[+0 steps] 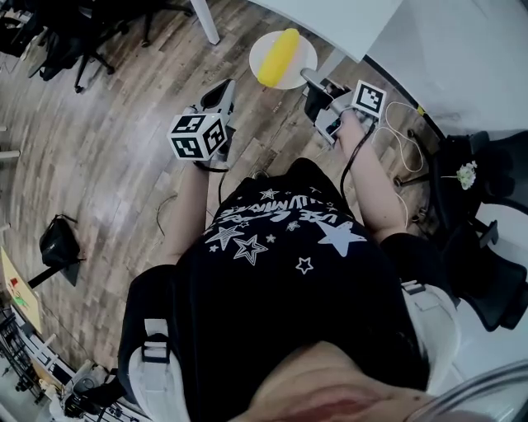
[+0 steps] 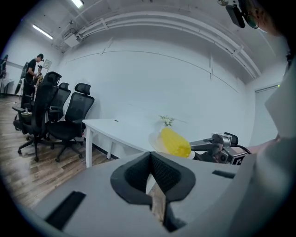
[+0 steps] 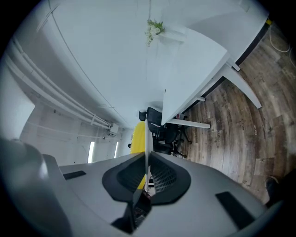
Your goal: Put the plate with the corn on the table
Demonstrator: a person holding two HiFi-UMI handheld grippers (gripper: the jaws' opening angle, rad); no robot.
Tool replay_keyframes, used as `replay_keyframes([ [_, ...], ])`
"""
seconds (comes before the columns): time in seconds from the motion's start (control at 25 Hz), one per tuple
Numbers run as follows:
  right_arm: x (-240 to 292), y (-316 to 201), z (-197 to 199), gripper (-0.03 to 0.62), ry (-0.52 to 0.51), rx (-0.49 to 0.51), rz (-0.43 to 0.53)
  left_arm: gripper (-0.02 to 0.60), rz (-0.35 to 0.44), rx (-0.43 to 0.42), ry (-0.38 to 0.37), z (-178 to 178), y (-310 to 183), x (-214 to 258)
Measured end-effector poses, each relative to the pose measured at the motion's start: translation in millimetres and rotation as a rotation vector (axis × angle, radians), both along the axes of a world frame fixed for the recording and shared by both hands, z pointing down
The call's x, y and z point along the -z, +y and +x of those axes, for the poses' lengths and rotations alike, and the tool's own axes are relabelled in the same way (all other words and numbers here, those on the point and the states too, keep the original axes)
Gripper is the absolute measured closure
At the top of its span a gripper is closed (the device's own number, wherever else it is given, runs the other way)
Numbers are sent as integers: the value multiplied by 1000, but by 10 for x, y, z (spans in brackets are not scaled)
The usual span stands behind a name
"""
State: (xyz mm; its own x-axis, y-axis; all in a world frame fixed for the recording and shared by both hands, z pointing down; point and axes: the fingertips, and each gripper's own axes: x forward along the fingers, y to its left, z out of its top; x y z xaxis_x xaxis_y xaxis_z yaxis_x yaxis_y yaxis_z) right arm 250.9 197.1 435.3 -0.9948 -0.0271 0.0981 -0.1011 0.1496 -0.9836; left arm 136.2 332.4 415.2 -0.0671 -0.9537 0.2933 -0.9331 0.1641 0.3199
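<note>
A white plate (image 1: 294, 51) carrying a yellow corn cob (image 1: 278, 56) hangs over the wooden floor, just short of the white table (image 1: 330, 21). My right gripper (image 1: 307, 78) is shut on the plate's near rim. In the right gripper view the plate (image 3: 147, 139) shows edge-on between the pads, with the corn (image 3: 138, 134) behind it. My left gripper (image 1: 224, 89) floats left of the plate, apart from it; its jaws (image 2: 150, 183) are shut and empty. From the left gripper view the corn (image 2: 175, 142) and the right gripper (image 2: 199, 146) stand before the table (image 2: 115, 127).
Black office chairs (image 1: 74, 37) stand at the far left, and another chair (image 1: 487, 247) is at the right. A black bag (image 1: 59, 243) and white cables (image 1: 396, 132) lie on the floor. A small flower sprig (image 3: 155, 28) sits on the table. A person (image 2: 31, 69) stands far off.
</note>
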Motion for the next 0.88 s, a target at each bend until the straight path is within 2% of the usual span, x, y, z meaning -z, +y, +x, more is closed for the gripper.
replay_keyframes([
  [0.16,-38,7,-52,568,0,2,-19,575,2,30,13,-105,50,-5],
  [0.36,-56,-99,-583,568,15,30,-31,575,-18,69,36,-614,11,-75],
  [0.52,-179,-203,-628,568,3,50,-30,575,-32,85,33,-602,-38,-210],
  [0.68,-226,-512,-930,568,-3,69,-37,575,-48,104,31,-858,-322,-265],
  [0.88,-176,-1120,-1358,568,-15,72,-23,575,-58,99,22,-1257,-909,-232],
])
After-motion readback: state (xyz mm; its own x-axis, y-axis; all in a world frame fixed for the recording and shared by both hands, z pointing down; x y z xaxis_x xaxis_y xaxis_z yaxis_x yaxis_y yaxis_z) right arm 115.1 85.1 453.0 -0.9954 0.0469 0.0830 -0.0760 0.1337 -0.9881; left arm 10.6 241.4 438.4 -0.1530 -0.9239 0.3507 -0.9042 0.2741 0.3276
